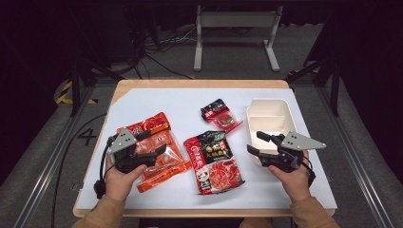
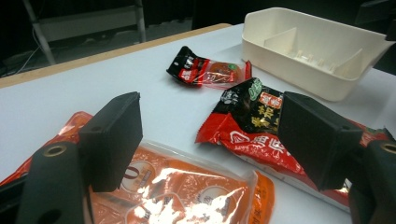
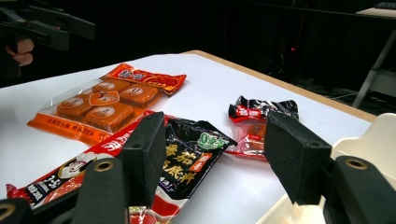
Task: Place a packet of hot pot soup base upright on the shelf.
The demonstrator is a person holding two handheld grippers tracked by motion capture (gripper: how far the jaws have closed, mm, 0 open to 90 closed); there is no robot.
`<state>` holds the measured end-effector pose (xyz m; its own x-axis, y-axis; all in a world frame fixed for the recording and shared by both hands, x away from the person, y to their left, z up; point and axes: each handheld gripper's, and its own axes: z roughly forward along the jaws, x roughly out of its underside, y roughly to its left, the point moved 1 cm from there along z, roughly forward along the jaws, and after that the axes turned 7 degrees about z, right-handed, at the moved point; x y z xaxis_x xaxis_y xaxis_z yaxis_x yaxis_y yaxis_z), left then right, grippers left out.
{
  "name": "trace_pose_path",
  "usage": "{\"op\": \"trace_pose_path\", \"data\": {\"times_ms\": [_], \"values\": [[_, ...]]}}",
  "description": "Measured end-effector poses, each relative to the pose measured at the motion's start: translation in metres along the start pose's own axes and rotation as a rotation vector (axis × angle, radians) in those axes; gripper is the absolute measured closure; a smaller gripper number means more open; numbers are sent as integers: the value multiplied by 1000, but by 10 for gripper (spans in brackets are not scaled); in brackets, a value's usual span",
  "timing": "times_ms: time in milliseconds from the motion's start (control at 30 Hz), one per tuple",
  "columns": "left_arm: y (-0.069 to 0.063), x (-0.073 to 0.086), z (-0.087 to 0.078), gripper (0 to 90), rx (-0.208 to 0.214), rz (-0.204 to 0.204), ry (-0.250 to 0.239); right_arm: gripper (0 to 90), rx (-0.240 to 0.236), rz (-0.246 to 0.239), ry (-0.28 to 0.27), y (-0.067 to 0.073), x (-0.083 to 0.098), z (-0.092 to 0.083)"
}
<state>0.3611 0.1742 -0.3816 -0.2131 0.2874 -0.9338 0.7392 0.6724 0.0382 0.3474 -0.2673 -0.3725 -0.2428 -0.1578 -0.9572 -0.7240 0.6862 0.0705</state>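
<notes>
The orange pack (image 1: 157, 149) lies left of the bin (image 1: 268, 118), under the wide-open, empty left gripper (image 1: 159, 142). It is judged light, crinkly and slippery; an edge seam is best pinched.

Probably lab: dark room, floor cables (image 1: 157, 45)

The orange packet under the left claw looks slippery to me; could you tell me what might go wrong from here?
The left claw hangs open above the orange packet. Its glossy flat film may slide out of a pinch. The red and black pouch lies right beside it, so a wide pinch could catch its edge. The right claw is open near the white bin and could nudge it.
</notes>
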Motion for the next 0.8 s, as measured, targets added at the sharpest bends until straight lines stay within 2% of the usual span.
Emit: {"op": "trace_pose_path", "data": {"times_ms": [33, 67, 200, 267, 300, 500, 567, 633, 800], "values": [[1, -2, 5, 236, 36, -18, -2, 391, 0, -3, -1, 0, -1, -1], [1, -2, 8, 239, 55, -29, -5, 389, 1, -3, 0, 0, -1, -1], [0, -5, 21, 237, 80, -33, 12, 379, 3, -3, 1, 0, -2, -1], [1, -7, 25, 235, 85, -27, 17, 378, 3, -4, 3, 0, -2, -1], [1, -8, 28, 235, 88, -37, 11, 378, 3, -4, 4, 0, -2, -1], [3, -15, 40, 229, 83, -35, -18, 377, -1, 2, 0, -1, -2, -2], [4, -17, 43, 226, 106, -61, -31, 375, -2, 4, -2, -1, -1, -2], [3, -18, 48, 260, 106, -43, -19, 375, 0, 7, 1, -1, -1, -3], [-4, -23, 60, 260, 107, -15, 2, 378, -2, 6, 1, 0, 0, -5]]}}
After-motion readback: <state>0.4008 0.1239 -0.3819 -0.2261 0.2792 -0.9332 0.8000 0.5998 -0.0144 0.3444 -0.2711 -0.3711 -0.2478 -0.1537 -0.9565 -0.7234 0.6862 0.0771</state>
